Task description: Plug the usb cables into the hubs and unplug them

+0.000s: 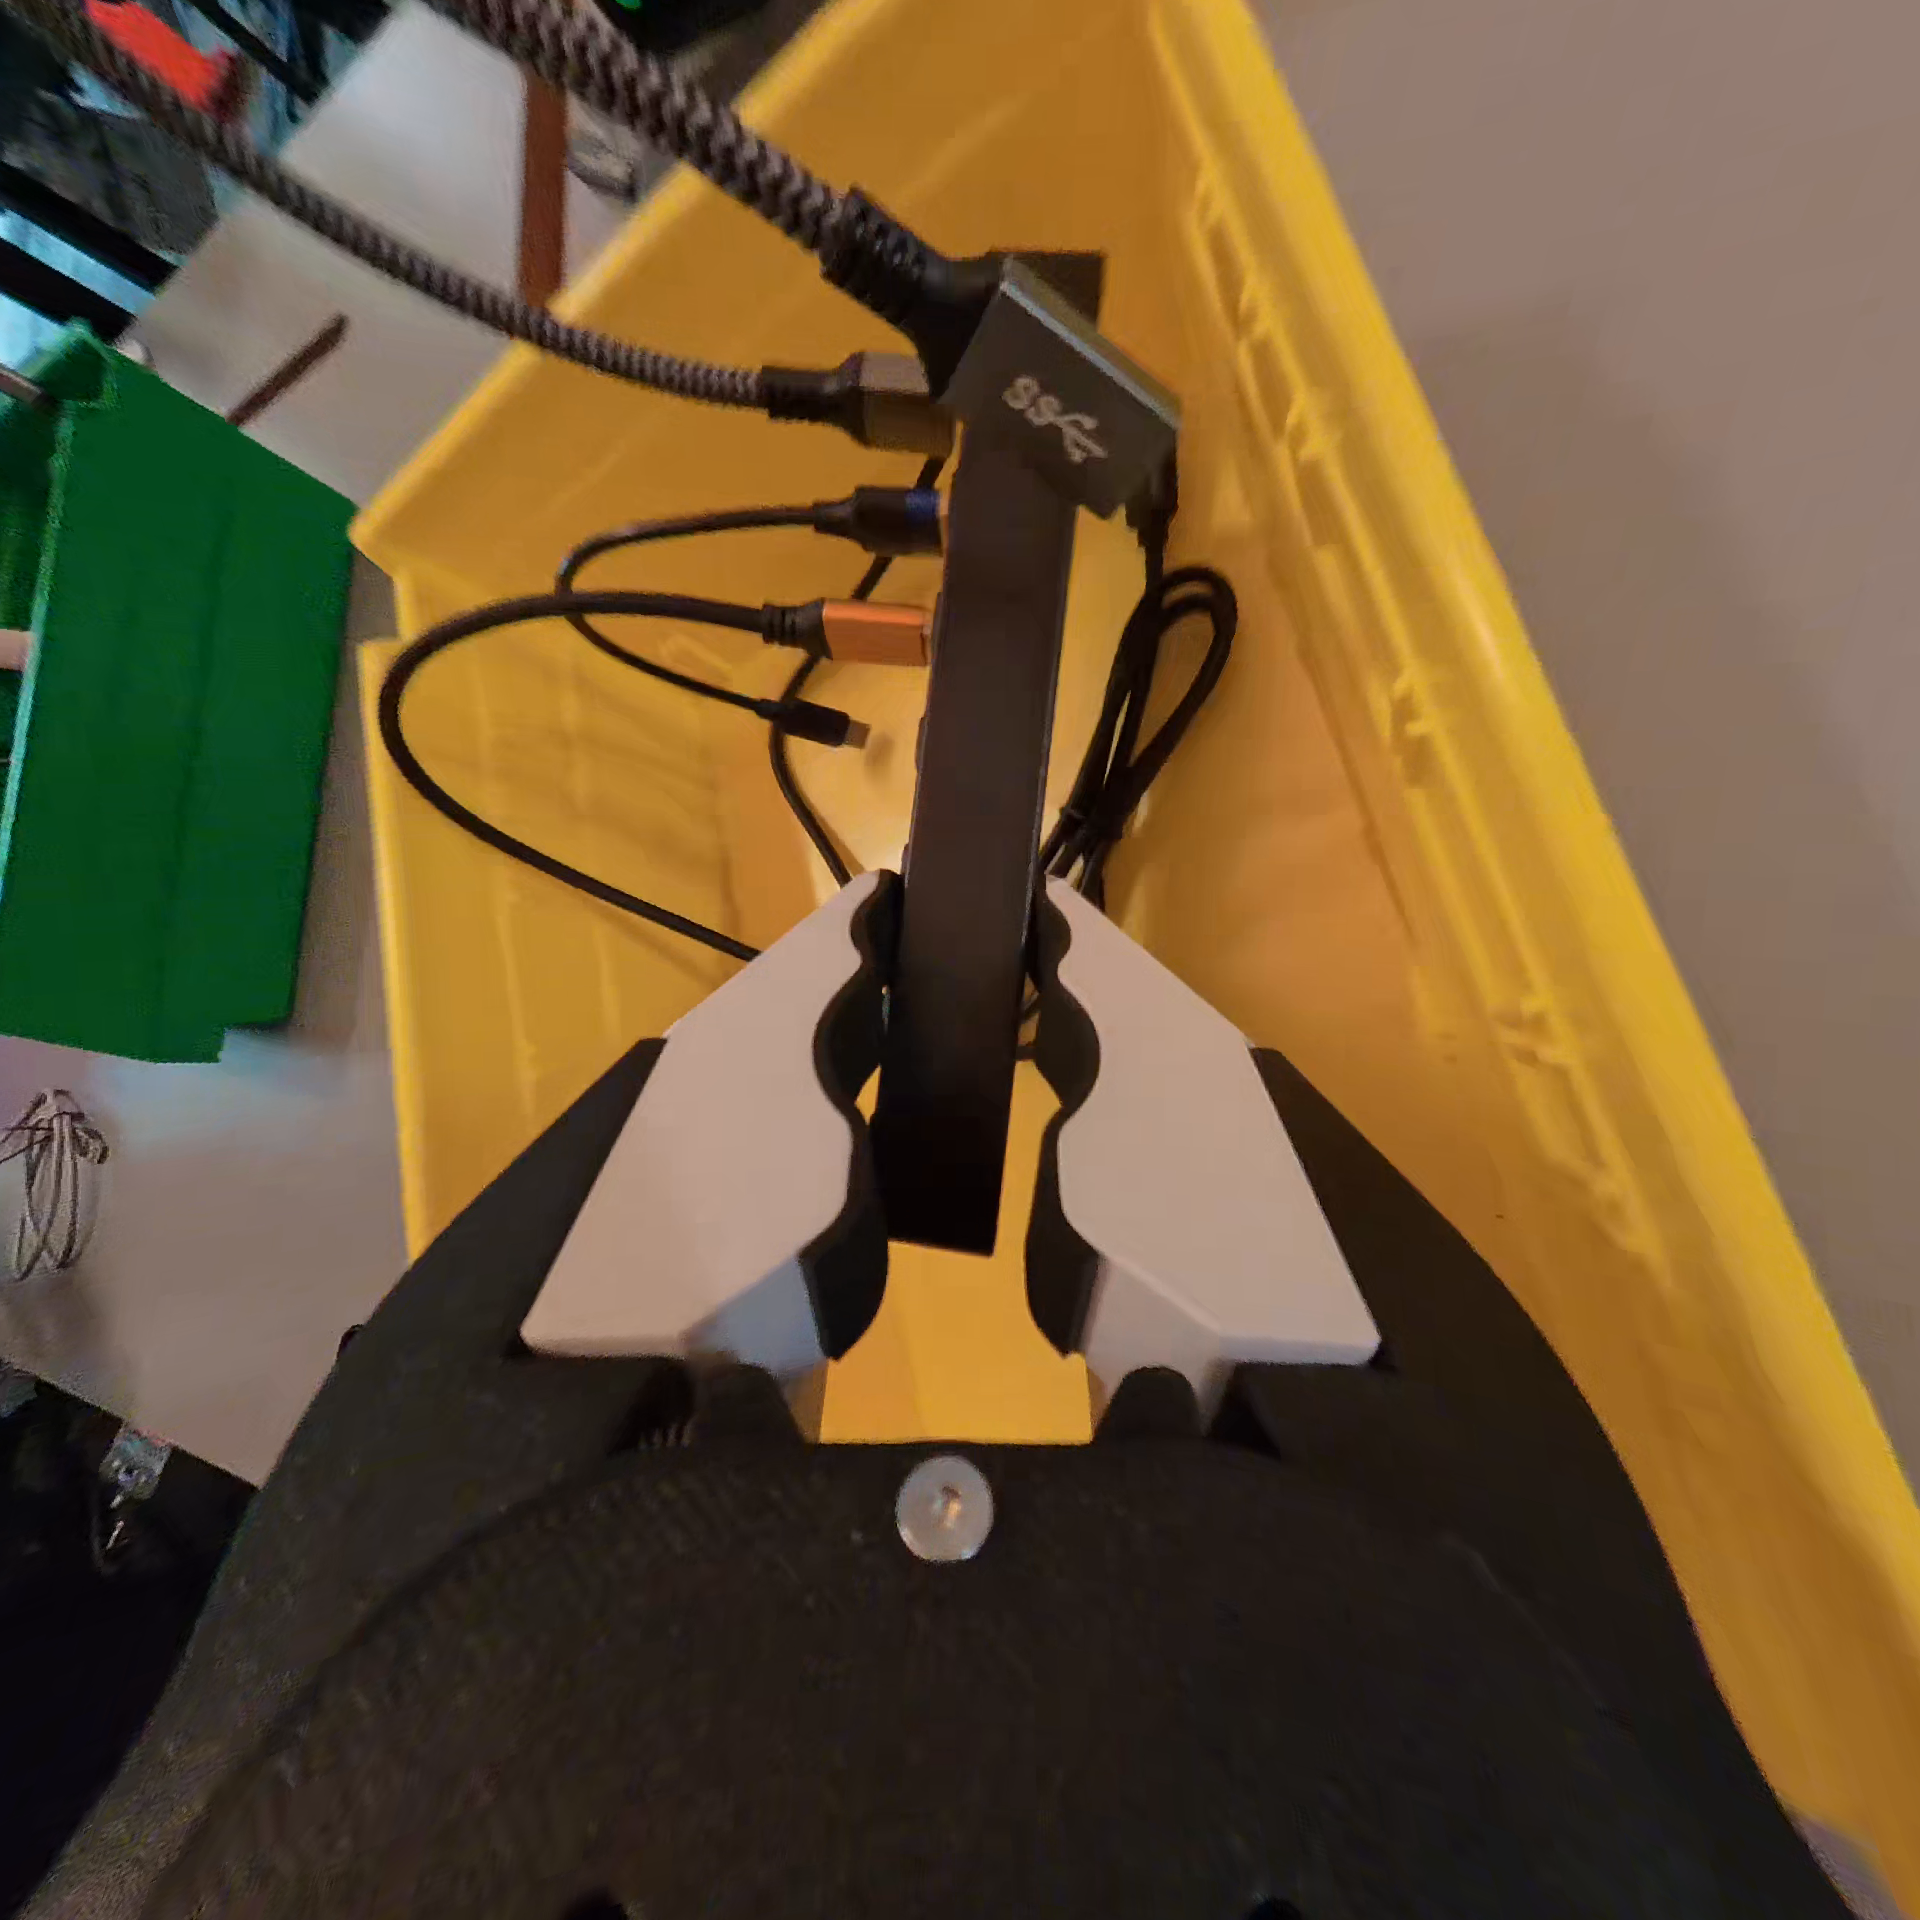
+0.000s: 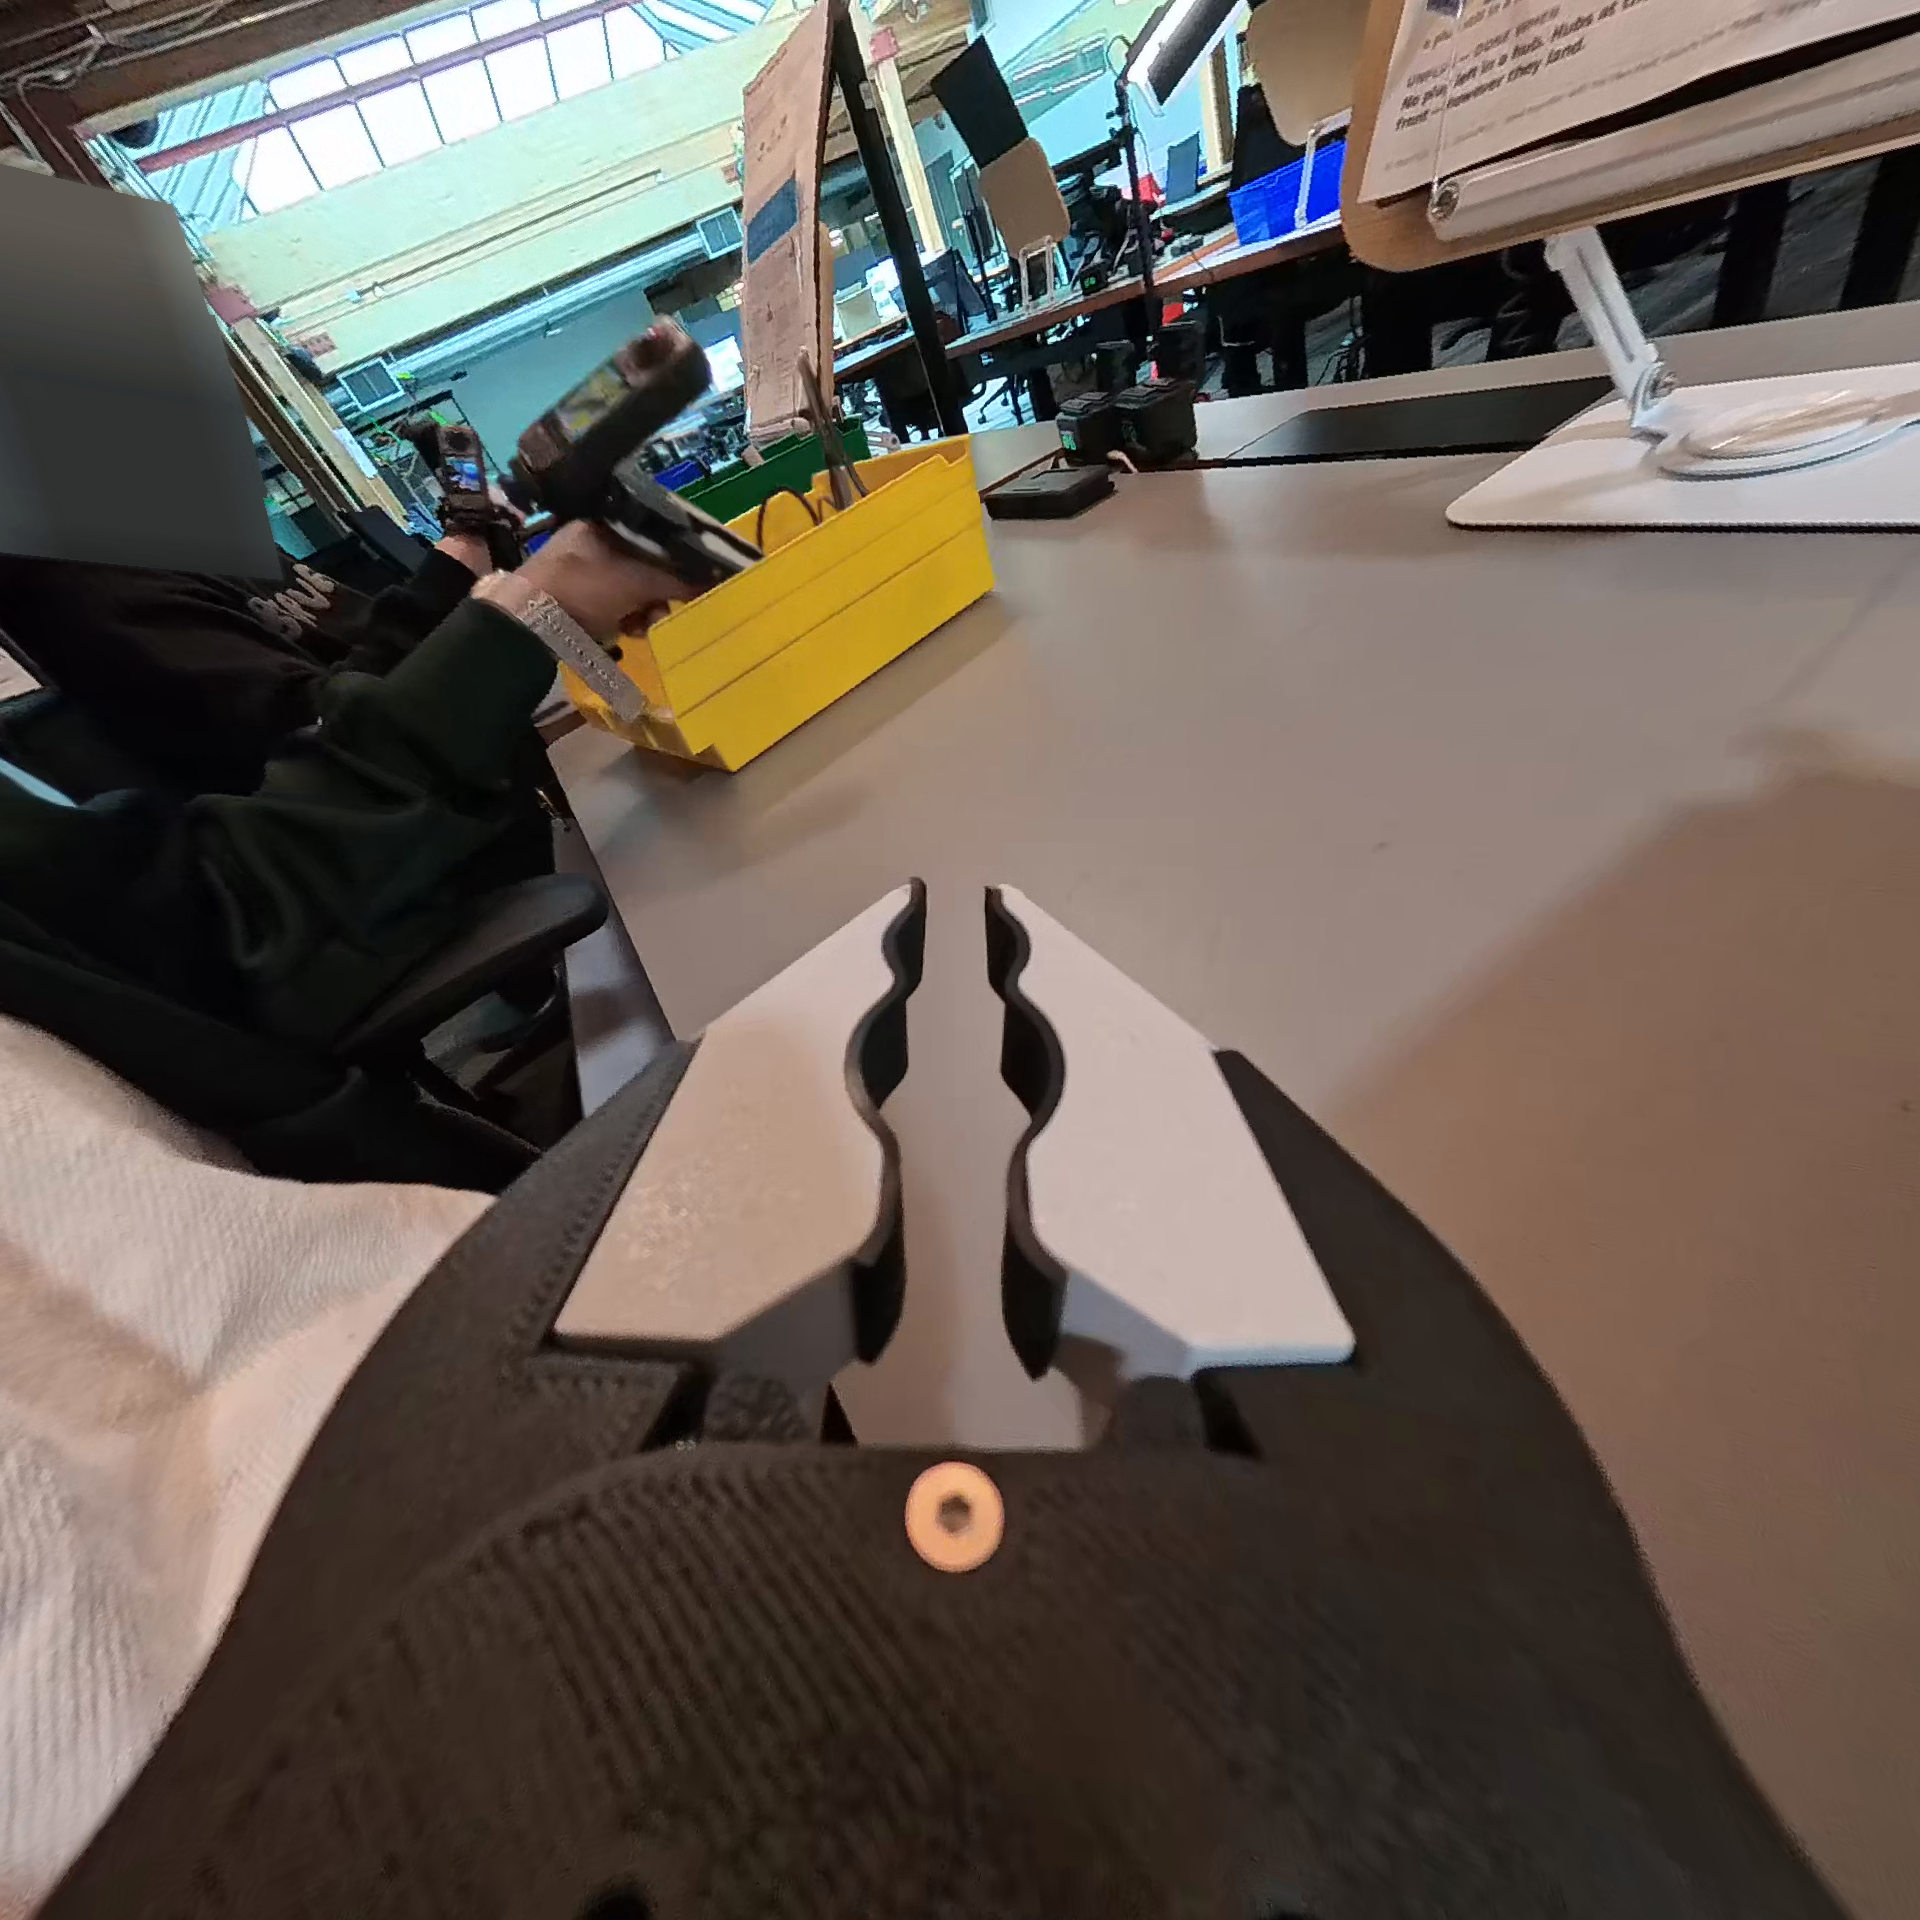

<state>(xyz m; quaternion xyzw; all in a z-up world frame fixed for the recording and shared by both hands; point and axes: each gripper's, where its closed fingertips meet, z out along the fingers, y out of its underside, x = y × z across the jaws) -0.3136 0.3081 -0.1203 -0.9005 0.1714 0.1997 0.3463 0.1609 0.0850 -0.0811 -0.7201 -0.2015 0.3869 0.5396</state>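
My left gripper (image 1: 966,894) is shut on a long black USB hub (image 1: 987,727) and holds it above a yellow bin (image 1: 1351,727). Three cables are plugged into the hub's left side: a braided grey one (image 1: 862,400), a thin black one (image 1: 883,514) and an orange-ended one (image 1: 873,632). A loose small plug (image 1: 831,722) hangs below them. A grey block (image 1: 1070,405) sits at the hub's far end with another braided cable (image 1: 727,156). My right gripper (image 2: 954,894) hovers over the grey table (image 2: 1351,779), nearly closed and empty. The left gripper (image 2: 623,488) and the bin (image 2: 821,623) show far off.
A green bin (image 1: 156,727) stands left of the yellow one, with a white cable bundle (image 1: 52,1184) nearer. A white monitor stand (image 2: 1714,457) and black chargers (image 2: 1122,421) sit at the table's back. A person's dark sleeve (image 2: 416,707) and a chair armrest (image 2: 499,935) are at left.
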